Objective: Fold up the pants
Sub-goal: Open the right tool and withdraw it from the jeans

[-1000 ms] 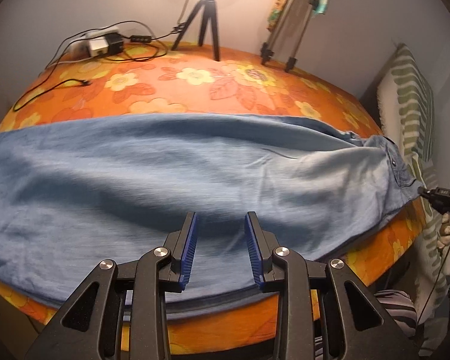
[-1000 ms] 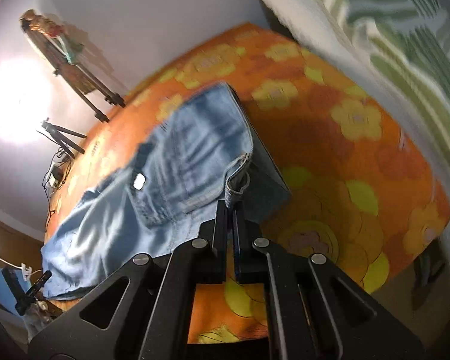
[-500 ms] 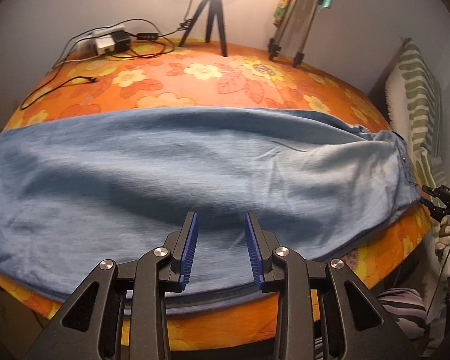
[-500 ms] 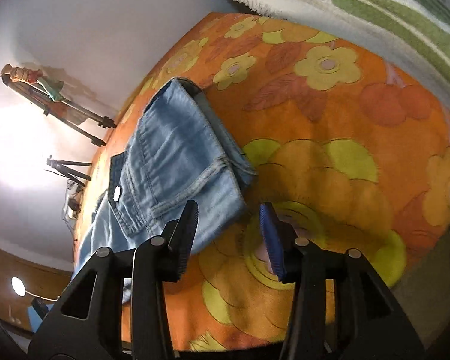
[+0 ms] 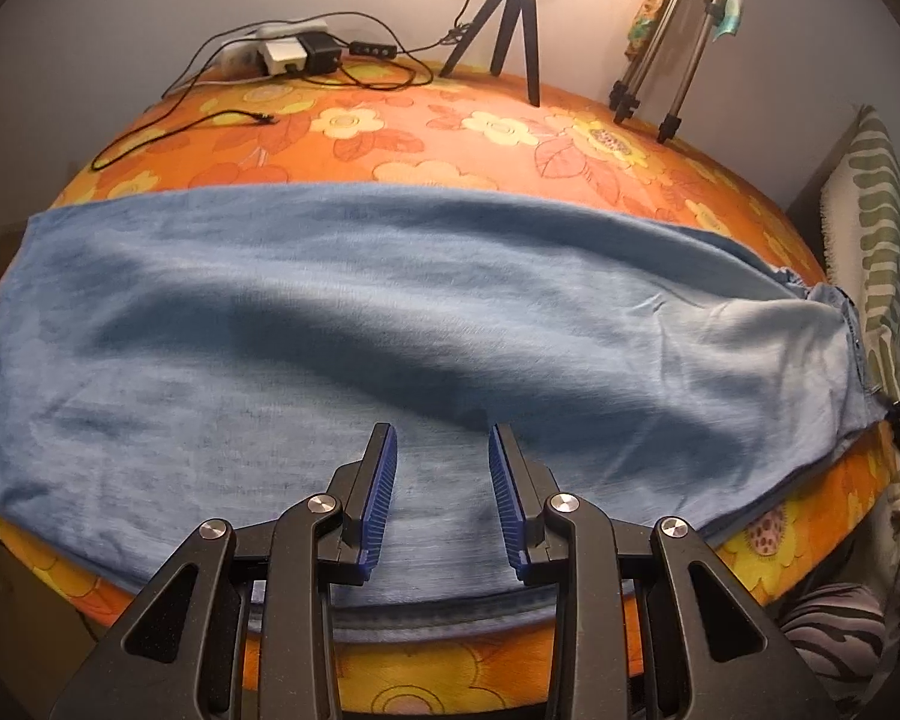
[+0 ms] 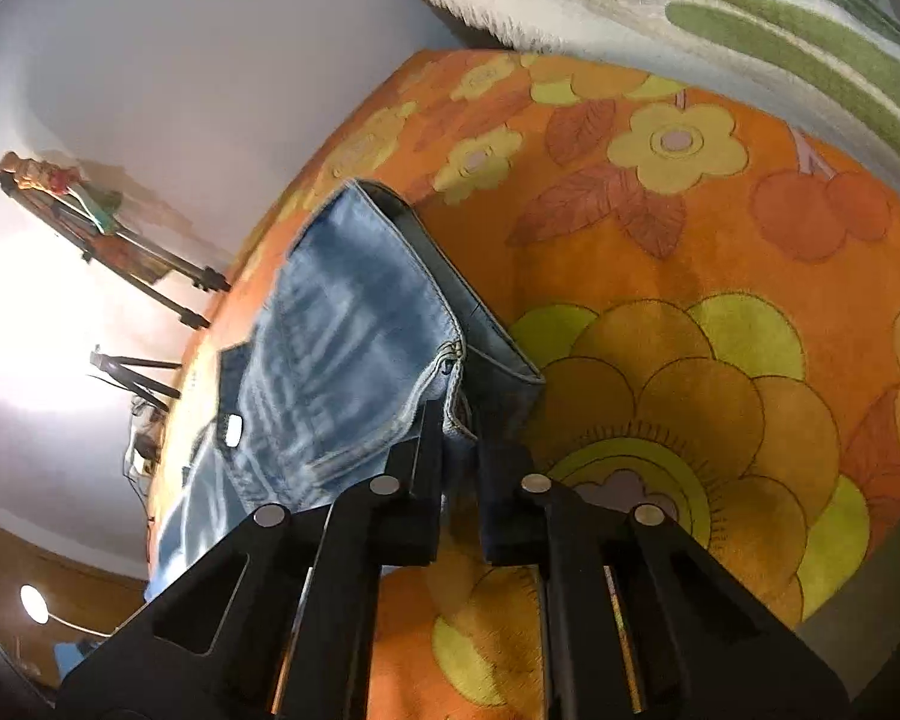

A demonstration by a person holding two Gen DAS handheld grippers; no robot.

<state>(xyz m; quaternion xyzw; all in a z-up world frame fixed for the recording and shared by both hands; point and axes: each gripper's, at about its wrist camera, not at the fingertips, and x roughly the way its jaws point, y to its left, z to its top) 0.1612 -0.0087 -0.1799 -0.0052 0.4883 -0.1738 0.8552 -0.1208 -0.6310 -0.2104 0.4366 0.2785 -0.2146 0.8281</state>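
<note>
No text, brand, number or sign can be read in either view. The small pale tag (image 6: pixel 232 429) on the back pocket of the jeans (image 6: pixel 336 348) is washed out and blurred, so any lettering cannot be made out.

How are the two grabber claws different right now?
The left gripper has a wide gap with nothing in it, hovering over the flat leg of the pants. The right gripper is closing its jaws, with the pants' waistband between them. Both are black two-finger claws over the orange flowered blanket.
</note>
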